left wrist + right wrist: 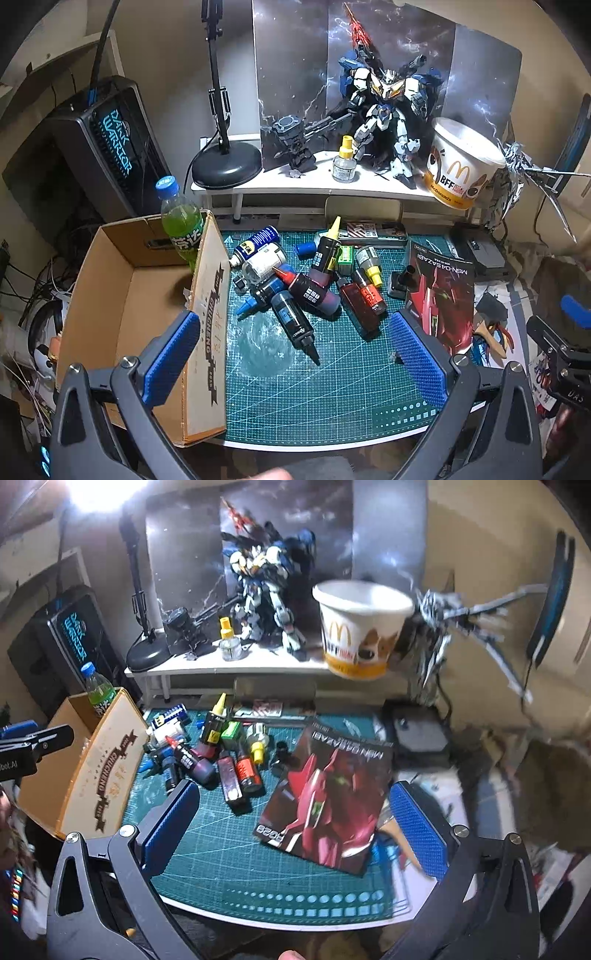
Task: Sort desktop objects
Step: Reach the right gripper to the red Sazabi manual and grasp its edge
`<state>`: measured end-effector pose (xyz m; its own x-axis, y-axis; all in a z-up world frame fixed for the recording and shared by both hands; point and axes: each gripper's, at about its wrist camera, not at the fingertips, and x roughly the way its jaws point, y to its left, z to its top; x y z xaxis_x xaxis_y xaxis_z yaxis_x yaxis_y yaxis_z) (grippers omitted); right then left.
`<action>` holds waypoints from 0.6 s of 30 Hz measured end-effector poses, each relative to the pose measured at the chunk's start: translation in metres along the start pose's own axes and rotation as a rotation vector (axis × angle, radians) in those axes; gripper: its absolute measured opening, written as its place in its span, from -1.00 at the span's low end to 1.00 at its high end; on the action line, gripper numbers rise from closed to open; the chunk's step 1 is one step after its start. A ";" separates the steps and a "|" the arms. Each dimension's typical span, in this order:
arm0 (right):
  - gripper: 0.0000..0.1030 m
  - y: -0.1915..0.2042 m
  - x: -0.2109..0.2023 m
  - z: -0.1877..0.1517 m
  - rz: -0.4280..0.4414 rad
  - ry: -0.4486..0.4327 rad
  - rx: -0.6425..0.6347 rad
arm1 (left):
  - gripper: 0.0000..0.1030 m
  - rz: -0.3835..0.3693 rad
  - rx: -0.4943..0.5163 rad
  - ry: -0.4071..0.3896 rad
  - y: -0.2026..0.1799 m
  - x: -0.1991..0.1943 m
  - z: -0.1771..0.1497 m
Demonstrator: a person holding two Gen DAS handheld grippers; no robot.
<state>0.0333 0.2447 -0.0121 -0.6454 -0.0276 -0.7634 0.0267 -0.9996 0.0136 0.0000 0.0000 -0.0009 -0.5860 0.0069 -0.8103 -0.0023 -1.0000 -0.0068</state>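
Note:
Several paint and ink bottles (pixel 310 284) lie in a heap on the green cutting mat (pixel 332 387), with a blue-and-yellow spray can (pixel 255 245) at the heap's left. An open cardboard box (pixel 122 314) stands left of the mat, a green soda bottle (pixel 181 225) inside it. My left gripper (pixel 295 354) hovers open above the mat's near part, nothing between its blue pads. My right gripper (pixel 291 827) is open too, over the mat, with the red model-kit manual (pixel 328 794) lying between and beyond its fingers. The bottle heap (pixel 221 757) is ahead to its left.
A white shelf (pixel 332 184) at the back carries a robot model (pixel 384 110), a small glue bottle (pixel 344 162), a lamp base (pixel 227 164) and a McDonald's paper bucket (pixel 461 162). A dark speaker (pixel 110 147) stands left. Papers and clutter lie right of the mat.

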 end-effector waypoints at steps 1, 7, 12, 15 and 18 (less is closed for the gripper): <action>1.00 -0.005 0.002 -0.003 0.009 0.008 0.017 | 1.00 0.010 0.006 -0.001 0.000 0.002 -0.001; 1.00 -0.036 0.015 -0.024 0.060 0.053 0.122 | 1.00 0.073 0.040 -0.006 0.000 0.016 -0.010; 1.00 -0.062 0.028 -0.045 0.098 0.098 0.208 | 1.00 0.048 0.118 0.022 -0.004 0.027 -0.030; 1.00 -0.079 0.044 -0.084 0.085 0.171 0.253 | 1.00 -0.011 0.163 0.047 -0.012 0.032 -0.045; 1.00 -0.110 0.064 -0.106 0.124 0.250 0.293 | 1.00 -0.045 0.198 0.052 -0.022 0.036 -0.055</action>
<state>0.0696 0.3544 -0.1308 -0.4446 -0.1806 -0.8773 -0.1492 -0.9508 0.2714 0.0239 0.0228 -0.0620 -0.5393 0.0461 -0.8409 -0.1892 -0.9796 0.0676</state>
